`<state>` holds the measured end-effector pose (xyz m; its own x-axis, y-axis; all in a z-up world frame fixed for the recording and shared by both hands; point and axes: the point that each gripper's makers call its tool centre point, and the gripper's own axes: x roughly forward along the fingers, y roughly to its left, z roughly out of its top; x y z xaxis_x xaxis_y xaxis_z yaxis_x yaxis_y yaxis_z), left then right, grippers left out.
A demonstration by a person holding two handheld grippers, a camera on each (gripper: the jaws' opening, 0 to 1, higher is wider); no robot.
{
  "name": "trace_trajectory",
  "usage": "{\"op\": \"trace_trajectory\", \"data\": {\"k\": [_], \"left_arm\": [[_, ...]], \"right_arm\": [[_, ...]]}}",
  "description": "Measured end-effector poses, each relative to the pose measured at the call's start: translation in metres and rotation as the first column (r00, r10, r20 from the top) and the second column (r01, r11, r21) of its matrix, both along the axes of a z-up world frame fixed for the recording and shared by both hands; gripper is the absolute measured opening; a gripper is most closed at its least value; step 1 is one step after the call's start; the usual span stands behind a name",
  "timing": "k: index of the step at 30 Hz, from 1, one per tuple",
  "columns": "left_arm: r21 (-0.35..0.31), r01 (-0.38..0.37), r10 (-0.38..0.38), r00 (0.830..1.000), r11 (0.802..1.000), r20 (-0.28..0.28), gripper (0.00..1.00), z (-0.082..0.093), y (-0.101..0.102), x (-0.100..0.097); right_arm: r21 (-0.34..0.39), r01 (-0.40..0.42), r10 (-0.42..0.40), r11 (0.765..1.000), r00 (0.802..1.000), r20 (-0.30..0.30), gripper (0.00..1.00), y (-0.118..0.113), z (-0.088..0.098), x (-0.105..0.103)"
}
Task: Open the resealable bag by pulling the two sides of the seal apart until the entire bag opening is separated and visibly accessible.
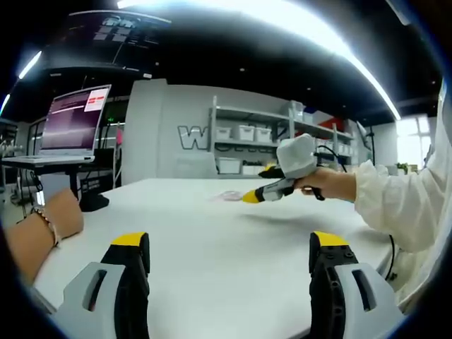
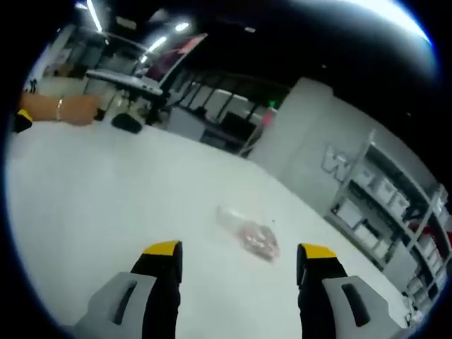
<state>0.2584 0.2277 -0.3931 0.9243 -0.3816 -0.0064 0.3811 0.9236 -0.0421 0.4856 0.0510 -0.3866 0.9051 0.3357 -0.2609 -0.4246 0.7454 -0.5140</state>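
- In the left gripper view, the left claw (image 1: 229,247) hangs low over the near part of the white counter (image 1: 212,240), its two yellow-tipped jaws spread wide with nothing between them.
- Further off and to the right in that view, a hand (image 1: 332,185) in a white sleeve (image 1: 402,205) reaches in level over the counter, holding the right claw (image 1: 251,197) by its grey body; its yellow tip points left, toward the resealable bag (image 1: 227,195).
- From this side I cannot tell how the jaws of that claw stand.
- The bag lies flat on the counter as a faint pinkish patch, just beyond the yellow tip; whether the two touch is not clear.
- In the right gripper view, the right claw (image 2: 240,251) is released, jaws wide apart, hovering above the counter (image 2: 106,198).
- The bag (image 2: 248,235) lies on the counter ahead of and between the two jaws, clear plastic with something reddish inside, not gripped.
- At the far left of that view a bare forearm with a bracelet (image 2: 59,108) rests at the counter's edge.
- A laptop (image 1: 70,121) with a lit screen stands on a stand beyond the counter's far left, and shelves (image 1: 261,138) with white bins line the back wall.
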Motion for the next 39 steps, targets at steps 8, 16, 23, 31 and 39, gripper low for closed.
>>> {"op": "trace_trajectory", "data": {"k": [8,16,23,31,39], "left_arm": [[0.000,-0.012,0.012,1.000,1.000,0.000,0.92,0.000,0.004,-0.001],[0.000,-0.010,0.010,1.000,1.000,0.000,0.92,0.000,0.003,-0.001],[-0.001,-0.015,0.015,1.000,1.000,-0.001,0.92,0.000,0.005,-0.002],[-0.002,-0.015,0.015,1.000,1.000,0.001,0.92,0.001,0.007,-0.002],[-0.002,-0.018,0.018,1.000,1.000,0.001,0.92,0.001,0.009,-0.001]], "right_arm": [[0.031,0.007,-0.006,0.999,1.000,-0.015,0.65,0.004,-0.004,0.005],[0.054,0.022,-0.021,0.998,1.000,-0.020,0.64,0.005,-0.005,0.009],[0.031,0.013,-0.012,0.999,1.000,-0.018,0.63,0.009,-0.006,0.011],[-0.036,0.000,0.000,0.999,1.000,0.004,0.59,0.013,-0.003,0.019],[-0.096,-0.004,0.004,0.995,1.000,0.003,0.58,0.015,-0.010,0.027]]}}
